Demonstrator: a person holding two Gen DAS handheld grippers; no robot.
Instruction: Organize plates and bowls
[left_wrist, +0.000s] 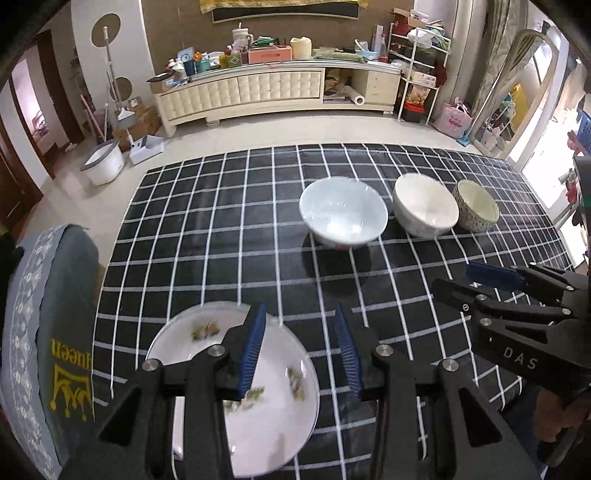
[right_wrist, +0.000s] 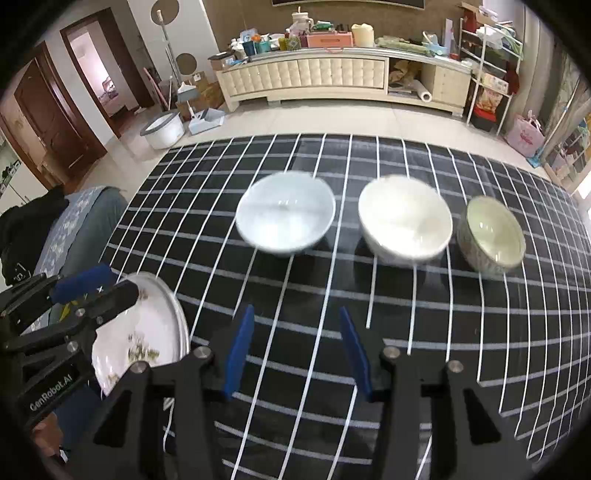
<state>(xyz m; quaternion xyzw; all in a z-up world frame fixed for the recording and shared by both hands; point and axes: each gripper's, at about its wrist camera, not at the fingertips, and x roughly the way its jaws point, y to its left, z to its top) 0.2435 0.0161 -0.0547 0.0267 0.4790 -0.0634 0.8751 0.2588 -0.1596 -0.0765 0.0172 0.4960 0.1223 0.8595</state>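
Observation:
Three bowls stand in a row on the black checked tablecloth (left_wrist: 229, 229): a pale blue-white bowl (left_wrist: 343, 214) (right_wrist: 286, 214), a white bowl (left_wrist: 424, 210) (right_wrist: 404, 219) and a small patterned bowl (left_wrist: 476, 205) (right_wrist: 491, 236). A white plate with a flower print (left_wrist: 258, 413) (right_wrist: 147, 332) lies at the near left corner. My left gripper (left_wrist: 300, 350) (right_wrist: 110, 286) hovers over the plate's right edge, open and empty. My right gripper (right_wrist: 298, 354) (left_wrist: 454, 278) hangs open over bare cloth in front of the bowls, to the right of the left one.
A grey cushioned seat with a yellow crown print (left_wrist: 48, 332) stands against the table's left edge. Beyond the far table edge lie a tiled floor, a white bucket (left_wrist: 103, 164) and a long cream cabinet (left_wrist: 277, 88) loaded with clutter.

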